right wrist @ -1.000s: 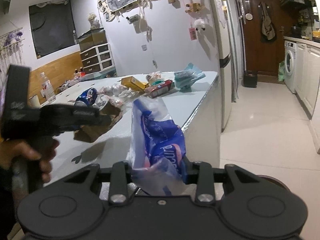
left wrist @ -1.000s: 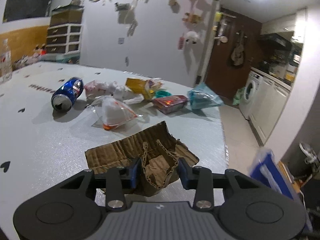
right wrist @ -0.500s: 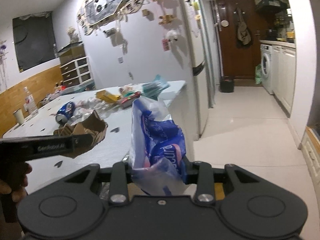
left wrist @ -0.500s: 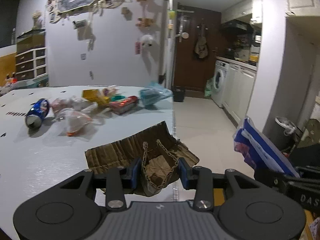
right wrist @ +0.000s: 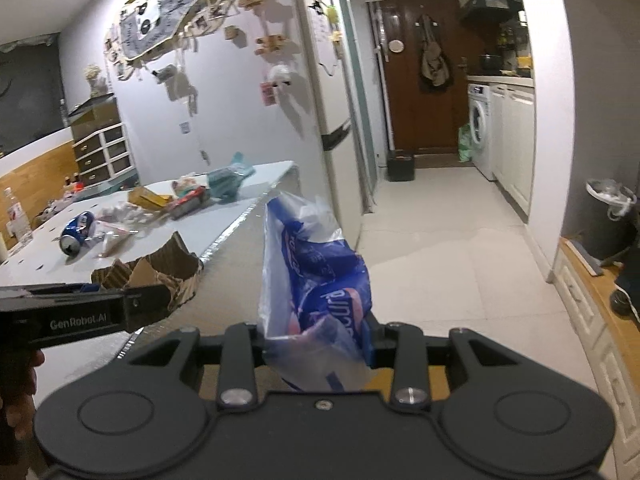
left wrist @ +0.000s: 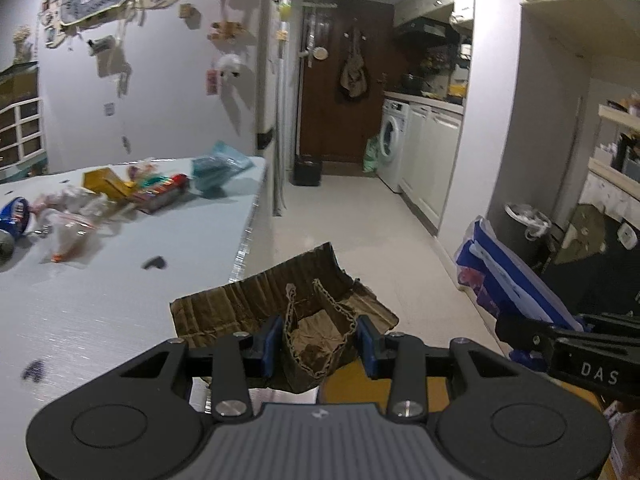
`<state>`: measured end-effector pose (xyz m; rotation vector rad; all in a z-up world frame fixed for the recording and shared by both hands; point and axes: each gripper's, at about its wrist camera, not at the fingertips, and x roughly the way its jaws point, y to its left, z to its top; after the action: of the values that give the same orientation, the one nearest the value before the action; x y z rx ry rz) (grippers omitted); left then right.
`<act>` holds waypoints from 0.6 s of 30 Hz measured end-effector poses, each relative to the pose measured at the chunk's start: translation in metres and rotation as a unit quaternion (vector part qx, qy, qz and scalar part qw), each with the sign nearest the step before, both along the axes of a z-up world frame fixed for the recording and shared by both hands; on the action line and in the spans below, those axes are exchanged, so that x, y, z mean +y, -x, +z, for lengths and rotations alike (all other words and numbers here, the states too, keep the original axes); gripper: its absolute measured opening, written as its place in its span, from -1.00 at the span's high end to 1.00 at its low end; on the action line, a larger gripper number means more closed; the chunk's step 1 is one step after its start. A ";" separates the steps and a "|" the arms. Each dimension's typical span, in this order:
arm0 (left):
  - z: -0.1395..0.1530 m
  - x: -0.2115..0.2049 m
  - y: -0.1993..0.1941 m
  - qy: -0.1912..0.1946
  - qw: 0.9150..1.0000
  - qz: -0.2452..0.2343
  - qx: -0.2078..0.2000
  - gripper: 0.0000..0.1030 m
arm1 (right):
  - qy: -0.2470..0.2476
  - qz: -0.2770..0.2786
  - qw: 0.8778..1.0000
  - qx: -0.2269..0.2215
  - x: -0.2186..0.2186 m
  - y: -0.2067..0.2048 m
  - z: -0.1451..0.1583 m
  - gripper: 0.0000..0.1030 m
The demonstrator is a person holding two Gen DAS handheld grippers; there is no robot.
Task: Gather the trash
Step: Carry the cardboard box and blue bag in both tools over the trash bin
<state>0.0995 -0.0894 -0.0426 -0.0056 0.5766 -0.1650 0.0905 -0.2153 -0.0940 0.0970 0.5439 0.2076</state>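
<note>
Both grippers clamped: left gripper [left wrist: 318, 346] on cardboard [left wrist: 280, 304] (torn).

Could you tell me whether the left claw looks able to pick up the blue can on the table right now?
Probably not: the left claw is shut on torn cardboard, and the blue can lies well off.

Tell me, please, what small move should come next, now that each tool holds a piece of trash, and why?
Probably carry both pieces on toward the trash bin by the wall. The left tool is shut on the torn cardboard, already past the table edge, and the right tool is shut on the blue plastic bag. The floor between looks free.
</note>
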 end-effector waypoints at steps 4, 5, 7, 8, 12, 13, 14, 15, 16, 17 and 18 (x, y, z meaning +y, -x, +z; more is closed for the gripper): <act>-0.012 -0.018 -0.005 -0.004 1.000 -0.016 0.013 0.20 | 0.005 -0.019 1.000 0.009 -0.016 -0.001 -0.010 0.30; -0.015 -0.022 -0.007 -0.004 1.000 -0.019 0.017 0.20 | 0.004 -0.023 1.000 0.012 -0.020 -0.001 -0.013 0.30; -0.023 -0.029 -0.011 -0.006 0.999 -0.025 0.027 0.20 | 0.001 -0.029 0.999 0.019 -0.028 -0.002 -0.019 0.30; -0.026 -0.032 -0.013 -0.006 0.999 -0.027 0.031 0.20 | -0.001 -0.032 0.999 0.023 -0.033 -0.002 -0.023 0.30; -0.043 -0.045 -0.022 -0.007 0.998 -0.038 0.054 0.20 | -0.003 -0.045 0.998 0.040 -0.046 -0.007 -0.038 0.30; -0.048 -0.048 -0.026 -0.007 0.997 -0.040 0.060 0.20 | -0.003 -0.047 0.998 0.045 -0.049 -0.007 -0.042 0.30; -0.052 -0.051 -0.029 -0.008 0.997 -0.042 0.066 0.20 | -0.002 -0.050 0.997 0.051 -0.051 -0.009 -0.047 0.30; -0.058 -0.055 -0.033 -0.009 0.996 -0.045 0.073 0.20 | -0.001 -0.053 0.997 0.055 -0.054 -0.010 -0.051 0.30; -0.062 -0.057 -0.037 -0.010 0.996 -0.047 0.078 0.20 | 0.001 -0.056 0.997 0.061 -0.056 -0.011 -0.056 0.30; -0.067 -0.060 -0.041 -0.010 0.995 -0.050 0.083 0.20 | 0.003 -0.059 0.996 0.066 -0.058 -0.012 -0.060 0.30; -0.072 -0.063 -0.045 -0.010 0.995 -0.052 0.089 0.20 | 0.004 -0.062 0.996 0.071 -0.060 -0.015 -0.064 0.30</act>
<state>0.1441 -0.1521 -0.1146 0.0306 0.7565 -0.2623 0.1053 -0.2758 -0.1580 0.1385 0.6779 0.0778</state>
